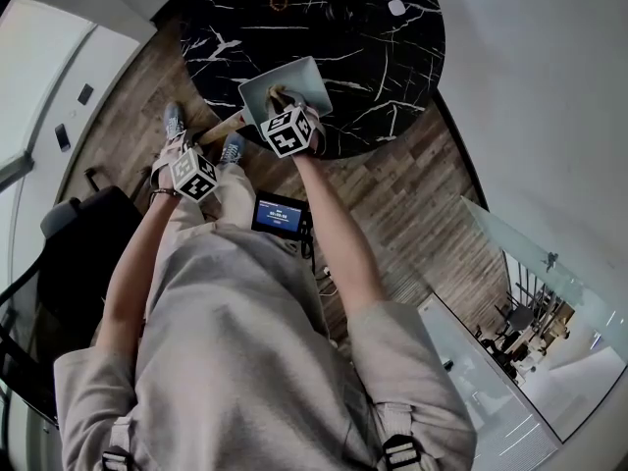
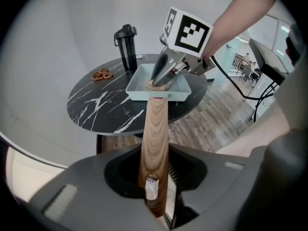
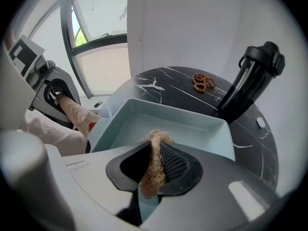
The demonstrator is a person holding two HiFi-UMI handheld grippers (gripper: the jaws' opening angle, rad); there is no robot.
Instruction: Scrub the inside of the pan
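Observation:
A pale blue square pan (image 1: pixel 306 82) rests on the near edge of the round black marble table (image 1: pixel 373 57). Its wooden handle (image 2: pixel 155 138) sticks out over the floor, and my left gripper (image 2: pixel 155 170) is shut on it near the handle's end. My right gripper (image 3: pixel 154 160) is shut on a tan fibrous scrubber (image 3: pixel 155 153) and points down into the pan (image 3: pixel 168 124). In the left gripper view, the scrubber (image 2: pixel 158 85) touches the pan's floor near the handle side, under the right gripper (image 2: pixel 162 76). From the head view, my left gripper (image 1: pixel 203 151) is off the table's edge and my right gripper (image 1: pixel 284 97) is over the pan.
A black bottle (image 3: pixel 250 83) stands upright just beyond the pan. A small brown coil of beads (image 3: pixel 202 82) and a small white object (image 1: pixel 396 8) lie farther back on the table. Wooden floor surrounds the table; a white wall runs along the right.

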